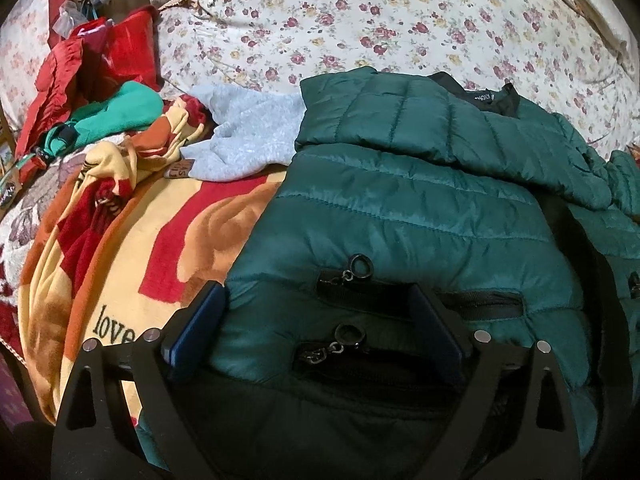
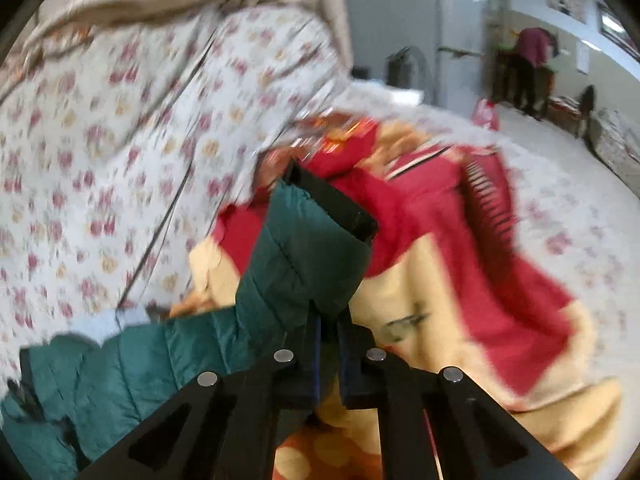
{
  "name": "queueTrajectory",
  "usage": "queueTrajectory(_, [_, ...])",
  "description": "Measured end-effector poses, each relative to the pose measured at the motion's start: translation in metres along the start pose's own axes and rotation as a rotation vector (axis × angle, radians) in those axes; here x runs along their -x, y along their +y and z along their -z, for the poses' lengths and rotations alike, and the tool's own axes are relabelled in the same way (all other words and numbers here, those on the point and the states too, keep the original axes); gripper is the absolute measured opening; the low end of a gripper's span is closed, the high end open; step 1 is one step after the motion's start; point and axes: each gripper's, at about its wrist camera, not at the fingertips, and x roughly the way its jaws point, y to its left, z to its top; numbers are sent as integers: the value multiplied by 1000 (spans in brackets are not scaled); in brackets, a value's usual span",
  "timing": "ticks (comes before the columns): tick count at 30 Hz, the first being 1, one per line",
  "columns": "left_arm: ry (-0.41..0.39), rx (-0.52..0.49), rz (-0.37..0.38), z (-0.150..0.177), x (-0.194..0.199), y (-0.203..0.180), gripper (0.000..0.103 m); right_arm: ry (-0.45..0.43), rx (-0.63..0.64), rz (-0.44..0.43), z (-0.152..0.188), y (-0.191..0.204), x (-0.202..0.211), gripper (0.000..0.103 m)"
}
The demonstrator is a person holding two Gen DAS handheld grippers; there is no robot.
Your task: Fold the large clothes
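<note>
A dark green quilted jacket (image 1: 400, 208) lies spread on the bed, its black collar (image 1: 496, 100) at the far side and two zip pockets near its hem. My left gripper (image 1: 314, 296) stands open and low over the hem, with blue pads (image 1: 200, 328) on either side of the pocket zips and not pressing the fabric. In the blurred right wrist view, my right gripper (image 2: 330, 320) is shut on the jacket's green sleeve (image 2: 304, 248). The sleeve rises from the jaws, and its black cuff (image 2: 336, 200) is at the top.
A red and yellow blanket (image 1: 192, 240) lies under the jacket, on a floral sheet (image 1: 360, 20). A grey sweater (image 1: 248, 140), a green garment (image 1: 120, 108) and red clothes (image 1: 120, 52) are piled at left. A person (image 2: 528, 64) stands far off in the room.
</note>
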Motion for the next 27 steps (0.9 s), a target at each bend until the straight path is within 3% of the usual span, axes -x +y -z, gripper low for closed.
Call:
queueTrajectory(6, [7,7,30,0,3,4,93,-53,-49,24,-24,-15,54,5])
queueTrajectory(13, [-24,28,43,-3,24,18,93,-116,124,-129,-14,67,135,5])
queueTrajectory(20, [-85,97,36,-8,45,49,93,-83,334,-367,49,190,191,5])
queueTrajectory(27, [-112,162,15,-15,51,78,93,2,542,-577,142,312,219,5])
